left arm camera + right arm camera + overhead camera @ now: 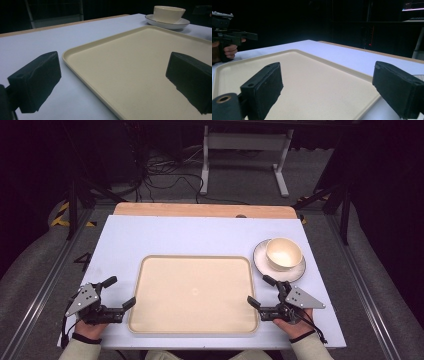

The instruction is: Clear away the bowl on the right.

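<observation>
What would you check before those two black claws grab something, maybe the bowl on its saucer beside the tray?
1. Left gripper open and holding nothing: ok, its jaws stand wide apart over the tray's left edge.
2. Right gripper open and holding nothing: ok, its jaws straddle the tray's right edge.
3. Tray free to take things: ok, nothing lies on its surface.
4. Bowl upright and seated on the saucer: ok.
5. Bowl has nothing in it: cannot tell for sure; its inside looks plain and pale.
6. Path from right gripper to bowl: ok, the saucer lies just beyond it with nothing between.
</observation>
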`<act>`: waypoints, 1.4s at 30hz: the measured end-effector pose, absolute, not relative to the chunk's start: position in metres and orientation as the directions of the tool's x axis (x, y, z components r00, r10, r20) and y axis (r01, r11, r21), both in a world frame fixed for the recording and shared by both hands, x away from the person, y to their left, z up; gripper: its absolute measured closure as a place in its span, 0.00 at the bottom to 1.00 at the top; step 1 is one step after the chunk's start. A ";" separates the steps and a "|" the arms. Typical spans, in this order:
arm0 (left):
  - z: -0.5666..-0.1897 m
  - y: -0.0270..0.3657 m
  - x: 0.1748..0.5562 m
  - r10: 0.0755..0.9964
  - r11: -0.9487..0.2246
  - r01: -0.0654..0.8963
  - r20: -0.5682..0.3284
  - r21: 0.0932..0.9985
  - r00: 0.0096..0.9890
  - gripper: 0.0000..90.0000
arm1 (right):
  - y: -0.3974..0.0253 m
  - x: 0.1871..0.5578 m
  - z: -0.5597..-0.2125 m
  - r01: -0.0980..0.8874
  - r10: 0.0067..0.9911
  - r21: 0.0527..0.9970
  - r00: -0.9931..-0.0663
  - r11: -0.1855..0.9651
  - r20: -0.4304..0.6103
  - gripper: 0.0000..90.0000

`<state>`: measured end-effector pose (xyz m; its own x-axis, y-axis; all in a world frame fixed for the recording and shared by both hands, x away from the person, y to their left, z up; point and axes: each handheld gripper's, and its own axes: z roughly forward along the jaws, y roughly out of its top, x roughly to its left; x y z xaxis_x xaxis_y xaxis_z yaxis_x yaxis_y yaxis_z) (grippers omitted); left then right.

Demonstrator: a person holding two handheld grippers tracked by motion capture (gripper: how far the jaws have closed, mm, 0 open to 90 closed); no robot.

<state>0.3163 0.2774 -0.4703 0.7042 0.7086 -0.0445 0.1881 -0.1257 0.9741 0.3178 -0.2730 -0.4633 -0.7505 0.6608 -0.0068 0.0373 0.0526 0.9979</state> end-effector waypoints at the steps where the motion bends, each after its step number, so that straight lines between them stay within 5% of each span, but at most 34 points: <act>1: -0.470 0.278 0.316 0.709 -0.125 0.188 -0.045 0.974 0.704 0.01 | -0.273 0.318 -0.463 0.039 0.661 0.998 -0.750 0.052 -0.006 0.10; 24: -0.470 0.278 0.316 0.709 -0.127 0.193 -0.047 0.973 0.703 0.00 | -0.268 0.320 -0.459 0.092 0.691 0.991 -0.723 0.099 -0.002 0.15; 42: -0.470 0.278 0.316 0.710 -0.127 0.194 -0.048 0.973 0.703 0.00 | -0.264 0.326 -0.424 0.073 0.673 0.993 -0.739 0.094 -0.009 0.18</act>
<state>0.3164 0.2775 -0.4701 0.7031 0.7095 -0.0476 0.1939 -0.1270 0.9728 0.3260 -0.2642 -0.4244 -0.7395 0.6731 -0.0094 0.0734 0.0944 0.9928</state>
